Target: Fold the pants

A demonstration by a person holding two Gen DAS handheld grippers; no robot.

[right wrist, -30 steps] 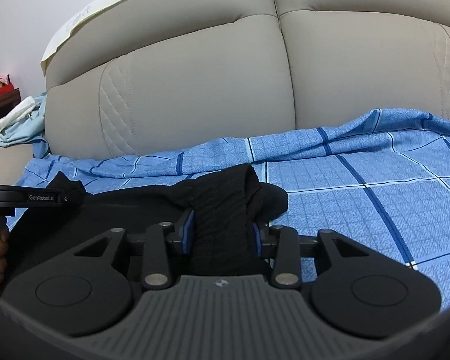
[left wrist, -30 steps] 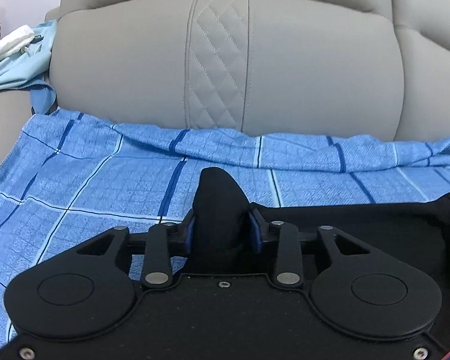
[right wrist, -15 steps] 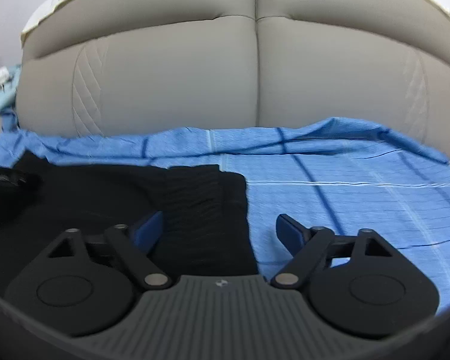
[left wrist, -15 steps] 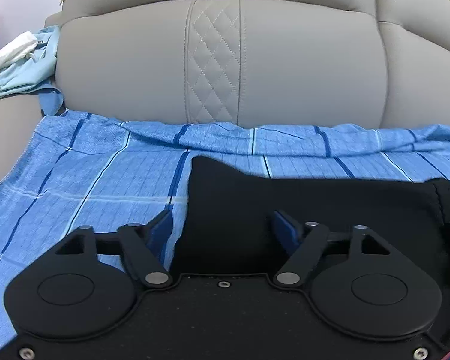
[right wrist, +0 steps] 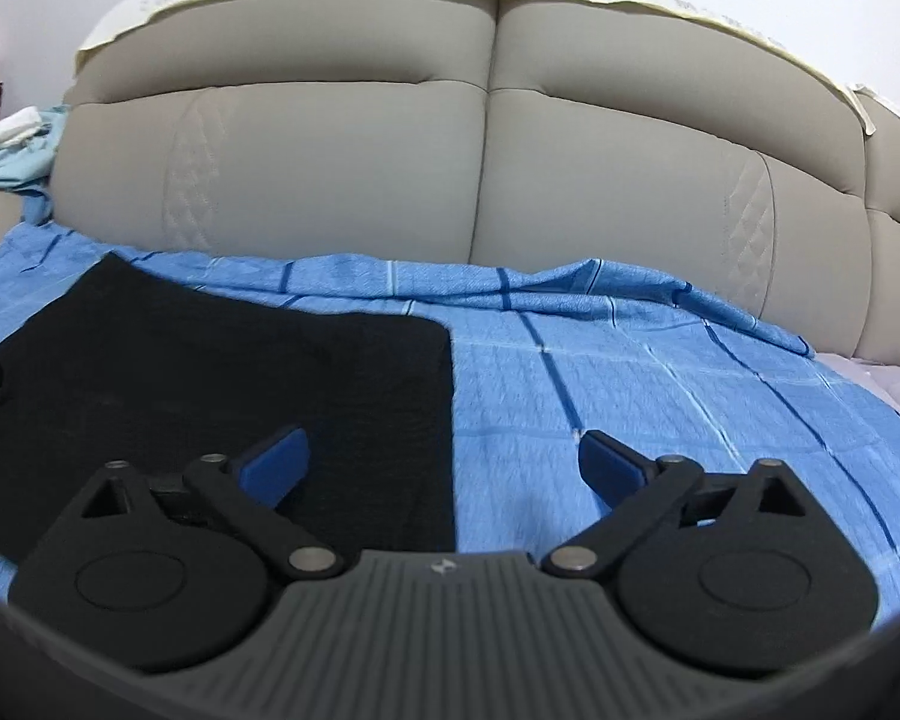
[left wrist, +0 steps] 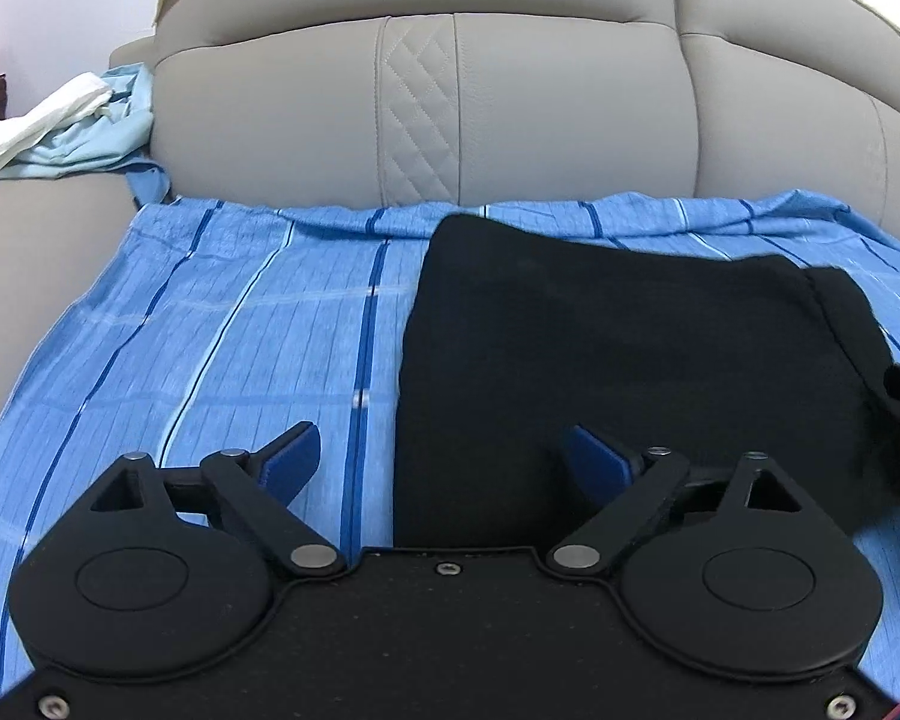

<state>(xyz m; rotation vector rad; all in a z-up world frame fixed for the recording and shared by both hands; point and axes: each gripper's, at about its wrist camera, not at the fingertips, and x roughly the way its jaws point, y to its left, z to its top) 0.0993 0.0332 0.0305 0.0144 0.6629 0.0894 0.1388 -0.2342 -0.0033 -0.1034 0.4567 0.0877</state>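
Flat on the blue checked sheet [left wrist: 240, 324] lie the folded black pants [left wrist: 618, 348], spread as a dark slab in front of the grey padded leather backrest [left wrist: 420, 108], with a crumpled pale blue and white cloth [left wrist: 72, 126] heaped far left on the armrest. Both the left gripper [left wrist: 444, 459] and the right gripper [right wrist: 444, 459] hang with blue-padded jaws spread wide and holding nothing, the left straddling the pants' left edge, the right straddling their right edge. At the right rim of the left view, part of the other black tool overlaps the pants' right end.
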